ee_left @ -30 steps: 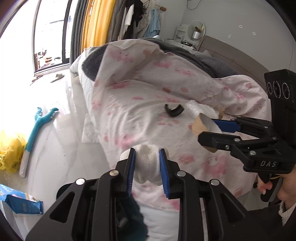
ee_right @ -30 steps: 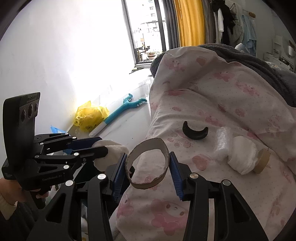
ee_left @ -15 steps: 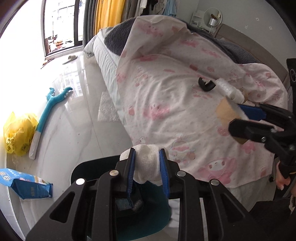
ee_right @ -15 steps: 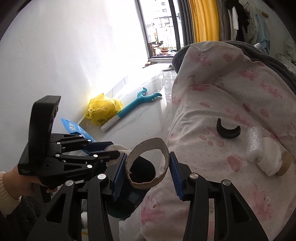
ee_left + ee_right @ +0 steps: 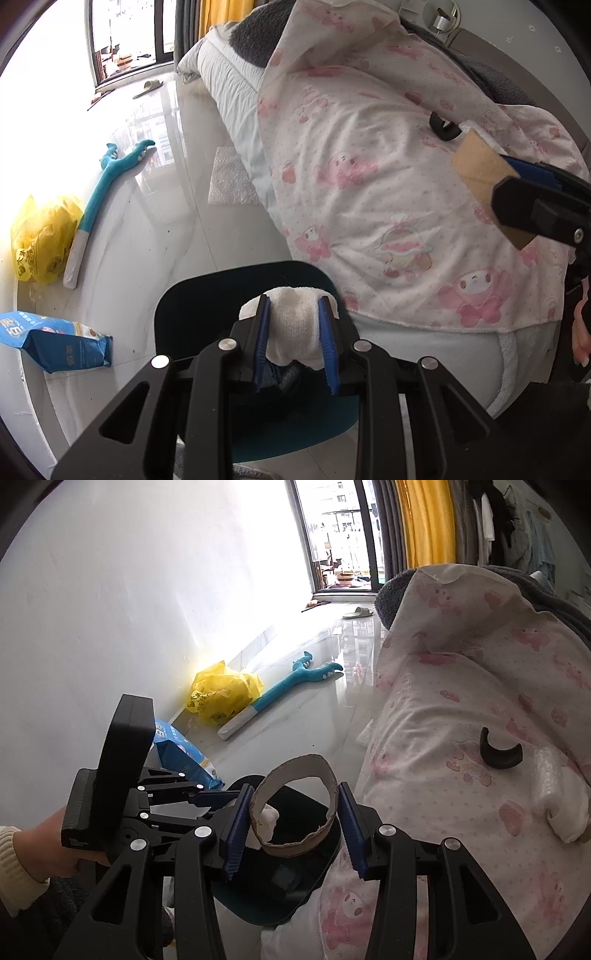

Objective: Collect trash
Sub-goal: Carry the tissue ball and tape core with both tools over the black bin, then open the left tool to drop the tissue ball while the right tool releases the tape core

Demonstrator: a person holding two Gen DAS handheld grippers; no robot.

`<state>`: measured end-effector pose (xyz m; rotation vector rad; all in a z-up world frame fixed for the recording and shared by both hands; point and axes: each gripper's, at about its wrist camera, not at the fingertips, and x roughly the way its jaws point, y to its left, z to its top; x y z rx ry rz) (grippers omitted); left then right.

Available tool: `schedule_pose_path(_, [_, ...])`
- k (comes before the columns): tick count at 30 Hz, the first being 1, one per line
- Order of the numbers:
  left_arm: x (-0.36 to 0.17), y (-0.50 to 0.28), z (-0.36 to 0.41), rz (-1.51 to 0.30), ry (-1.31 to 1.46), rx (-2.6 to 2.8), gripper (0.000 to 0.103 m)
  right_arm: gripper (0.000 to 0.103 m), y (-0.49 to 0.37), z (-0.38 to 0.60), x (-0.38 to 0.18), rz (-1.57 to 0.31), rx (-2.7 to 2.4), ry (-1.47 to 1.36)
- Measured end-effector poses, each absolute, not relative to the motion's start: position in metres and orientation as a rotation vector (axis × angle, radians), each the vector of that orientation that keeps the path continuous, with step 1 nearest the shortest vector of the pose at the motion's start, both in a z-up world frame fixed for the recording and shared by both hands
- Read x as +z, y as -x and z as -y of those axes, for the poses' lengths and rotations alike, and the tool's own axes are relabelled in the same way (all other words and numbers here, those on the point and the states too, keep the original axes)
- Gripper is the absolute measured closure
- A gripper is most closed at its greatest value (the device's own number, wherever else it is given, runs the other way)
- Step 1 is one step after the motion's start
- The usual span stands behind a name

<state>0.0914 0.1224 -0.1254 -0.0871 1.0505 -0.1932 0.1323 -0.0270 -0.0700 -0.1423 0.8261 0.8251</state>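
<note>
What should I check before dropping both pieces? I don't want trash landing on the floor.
1. Left gripper shut on wad: ok.
2. Wad above bin opening: ok.
3. Right gripper shut on cardboard ring: ok.
4. Ring above bin: looks so from the right wrist; cannot tell for sure.
5. Grippers apart, not colliding: ok.
6. Trash left on blanket: black piece, white bundle remain: not ok.

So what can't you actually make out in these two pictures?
- Inside of the bin: left view, hidden by the gripper and tissue wad.
- Print on the blue packet: both views, too small.
- White bundle on the blanket: right view, cut off by the edge.
</note>
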Motion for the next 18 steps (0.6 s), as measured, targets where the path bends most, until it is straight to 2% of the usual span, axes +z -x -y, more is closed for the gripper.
schedule_pose_path(11, [-0.144, -0.082, -0.147, -1.130, 0.099, -0.168, 0.073, 0.056, -0.129, -0.005, -0.081, -0.851, 0.858, 0.161])
schedule_pose_path(16, [-0.158, -0.077, -0.158, -1.193, 0.097, -0.155, 0.068, 0.056, -0.129, -0.021, -0.090, -0.870, 0.874, 0.169])
schedule_pose_path(18, [-0.162, -0.074, -0.164, -1.209, 0.100, -0.150, 0.061, 0.056, -0.129, -0.028, -0.093, -0.878, 0.880, 0.171])
